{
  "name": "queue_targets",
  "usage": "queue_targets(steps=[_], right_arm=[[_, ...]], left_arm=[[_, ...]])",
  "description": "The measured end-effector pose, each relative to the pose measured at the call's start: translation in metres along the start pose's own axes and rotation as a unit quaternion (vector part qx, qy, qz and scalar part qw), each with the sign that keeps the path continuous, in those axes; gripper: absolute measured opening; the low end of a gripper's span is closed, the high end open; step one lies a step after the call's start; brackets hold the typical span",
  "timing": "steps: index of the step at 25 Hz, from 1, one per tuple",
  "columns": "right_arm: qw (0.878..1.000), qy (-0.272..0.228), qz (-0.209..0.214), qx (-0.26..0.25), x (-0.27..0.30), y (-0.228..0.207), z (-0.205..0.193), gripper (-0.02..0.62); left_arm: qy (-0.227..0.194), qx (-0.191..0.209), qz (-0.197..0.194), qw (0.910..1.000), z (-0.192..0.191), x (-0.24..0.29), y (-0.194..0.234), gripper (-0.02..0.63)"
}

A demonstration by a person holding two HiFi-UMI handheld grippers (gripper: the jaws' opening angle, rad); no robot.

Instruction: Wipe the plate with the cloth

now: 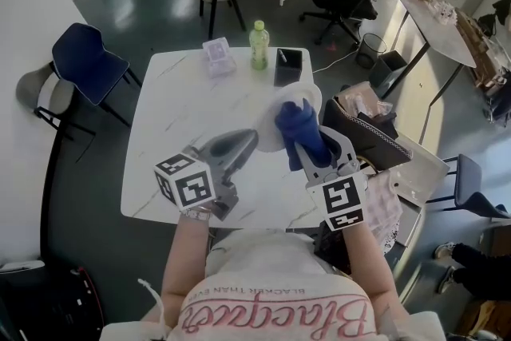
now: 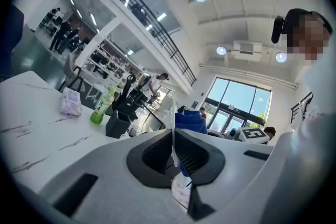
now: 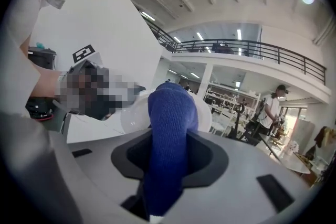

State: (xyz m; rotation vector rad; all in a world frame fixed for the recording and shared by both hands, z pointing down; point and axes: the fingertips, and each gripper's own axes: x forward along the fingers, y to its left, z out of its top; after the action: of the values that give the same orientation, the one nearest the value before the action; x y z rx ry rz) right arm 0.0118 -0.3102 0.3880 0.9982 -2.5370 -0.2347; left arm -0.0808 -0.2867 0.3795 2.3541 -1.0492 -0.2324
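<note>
Above the white marble table [image 1: 180, 112] I hold a white plate [image 1: 270, 124] up on edge. My left gripper [image 1: 254, 138] is shut on the plate's rim; in the left gripper view the plate [image 2: 171, 123] shows edge-on between the shut jaws of that gripper [image 2: 173, 136]. My right gripper [image 1: 306, 148] is shut on a blue cloth [image 1: 301, 130], which lies against the plate's face. The right gripper view shows the cloth [image 3: 170, 128] bunched upright in the right gripper [image 3: 169, 147], with the plate [image 3: 134, 113] just behind it. The cloth [image 2: 190, 120] also shows beyond the plate in the left gripper view.
At the table's far edge stand a green bottle [image 1: 258, 45], a black box [image 1: 288, 66] and a tissue packet [image 1: 218, 56]. A blue chair [image 1: 88, 64] is at the left. An open dark bag [image 1: 367, 128] and a bench sit right of the table.
</note>
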Motion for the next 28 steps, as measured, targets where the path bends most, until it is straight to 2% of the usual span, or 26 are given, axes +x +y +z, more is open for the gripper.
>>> queue_targets(steps=[6,9,13,16,20,23,25,28], right_arm=[[0.997,0.01,-0.071,0.016,-0.007,-0.049,-0.007,0.126],[0.996,0.01,-0.091,0.02,-0.012,-0.062,-0.007,0.126],[0.994,0.004,-0.109,0.019,-0.023,-0.066,-0.003,0.126],[0.993,-0.005,-0.112,0.033,-0.03,-0.066,-0.002,0.126],[0.993,-0.018,-0.104,0.054,-0.035,-0.062,0.004,0.126],[0.993,-0.032,-0.094,0.061,-0.038,-0.06,0.015,0.126],[0.994,-0.044,-0.085,0.06,-0.041,-0.058,0.025,0.126],[0.995,-0.06,-0.066,0.051,-0.046,-0.052,0.042,0.126]], left_arm=[[-0.003,0.02,-0.013,0.9997,0.003,0.001,-0.004,0.011],[-0.01,0.043,-0.008,0.999,0.004,-0.001,-0.004,0.011],[-0.027,0.113,0.023,0.993,0.009,-0.006,-0.002,0.011],[-0.034,0.199,0.051,0.9781,0.013,-0.007,-0.004,0.011],[-0.029,0.32,0.086,0.9431,0.017,-0.007,-0.006,0.011],[-0.018,0.407,0.102,0.9077,0.018,-0.003,-0.009,0.011],[-0.005,0.474,0.108,0.874,0.013,0.0,-0.011,0.011],[0.012,0.568,0.114,0.8148,0.006,0.005,-0.016,0.011]])
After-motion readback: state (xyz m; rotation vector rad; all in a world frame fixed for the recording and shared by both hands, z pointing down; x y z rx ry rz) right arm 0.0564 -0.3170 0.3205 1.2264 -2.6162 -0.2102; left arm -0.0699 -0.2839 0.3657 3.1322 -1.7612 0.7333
